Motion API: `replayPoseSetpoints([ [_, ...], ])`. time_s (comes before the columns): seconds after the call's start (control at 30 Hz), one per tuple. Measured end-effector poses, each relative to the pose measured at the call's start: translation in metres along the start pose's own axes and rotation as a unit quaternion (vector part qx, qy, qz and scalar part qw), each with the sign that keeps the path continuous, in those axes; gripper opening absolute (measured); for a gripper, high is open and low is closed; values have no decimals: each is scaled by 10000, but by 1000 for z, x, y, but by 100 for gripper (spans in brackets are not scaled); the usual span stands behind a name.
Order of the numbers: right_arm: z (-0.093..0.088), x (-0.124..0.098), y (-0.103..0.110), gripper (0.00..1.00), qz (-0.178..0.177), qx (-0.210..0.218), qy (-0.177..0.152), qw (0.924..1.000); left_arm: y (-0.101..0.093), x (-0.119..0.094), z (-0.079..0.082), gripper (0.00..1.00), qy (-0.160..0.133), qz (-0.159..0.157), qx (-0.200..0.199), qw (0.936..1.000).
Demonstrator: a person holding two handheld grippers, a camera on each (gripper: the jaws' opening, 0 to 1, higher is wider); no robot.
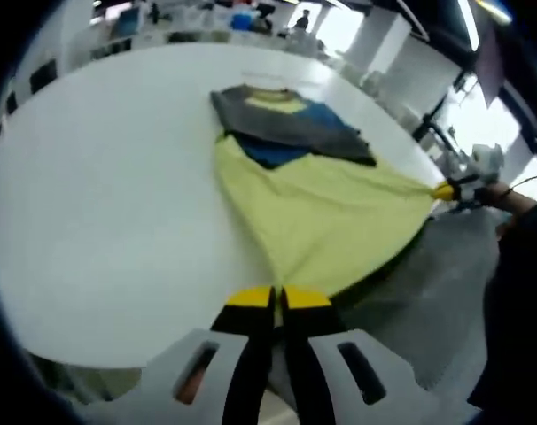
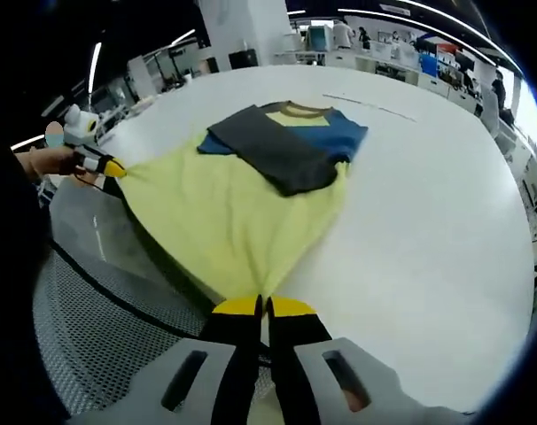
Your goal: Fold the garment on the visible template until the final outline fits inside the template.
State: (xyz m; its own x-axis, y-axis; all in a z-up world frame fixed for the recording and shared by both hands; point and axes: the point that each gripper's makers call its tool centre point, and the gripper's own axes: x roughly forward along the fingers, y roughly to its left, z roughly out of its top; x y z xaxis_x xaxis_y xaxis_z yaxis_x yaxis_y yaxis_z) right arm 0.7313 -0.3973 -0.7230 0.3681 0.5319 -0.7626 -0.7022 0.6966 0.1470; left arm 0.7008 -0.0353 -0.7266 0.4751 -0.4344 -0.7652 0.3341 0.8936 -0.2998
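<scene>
**Both grippers pinch the yellow hem of a T-shirt stretched over a white table**

A yellow cotton T-shirt with a blue chest panel and dark grey sleeves (image 1: 317, 208) lies on a broad white round-edged table (image 1: 100, 204). Its collar end points away from the person, and one grey sleeve is folded across the blue panel. The yellow lower part fans out toward the near table edge and is pulled taut into two points.

In the left gripper view, the left gripper (image 1: 275, 297), black with yellow tips, has its jaws pressed together on one corner of the yellow hem at the table edge. The right gripper (image 1: 446, 190) enters from the right, clamped on the other hem corner.

In the right gripper view, the right gripper (image 2: 263, 306) has its jaws clenched on the T-shirt (image 2: 229, 208) hem just past the table (image 2: 428, 230) edge, and the left gripper (image 2: 109, 166) grips the opposite corner at left. A grey mesh surface (image 2: 100, 328) lies below the table edge.
</scene>
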Motion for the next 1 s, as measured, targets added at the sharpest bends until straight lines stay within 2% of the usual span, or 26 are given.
replayPoseSetpoints([
  [0.4,3,-13,10,3,15,-171,-13,9999,-8,-14,-4,0,-14,-13,-23,10000],
  [0.8,4,-32,23,3,88,-240,-73,9996,-18,-39,3,0,-202,-181,-237,9994],
  [1.0,3,-39,29,3,167,-277,-47,9995,-25,-49,-6,0,-94,-306,-85,9995],
])
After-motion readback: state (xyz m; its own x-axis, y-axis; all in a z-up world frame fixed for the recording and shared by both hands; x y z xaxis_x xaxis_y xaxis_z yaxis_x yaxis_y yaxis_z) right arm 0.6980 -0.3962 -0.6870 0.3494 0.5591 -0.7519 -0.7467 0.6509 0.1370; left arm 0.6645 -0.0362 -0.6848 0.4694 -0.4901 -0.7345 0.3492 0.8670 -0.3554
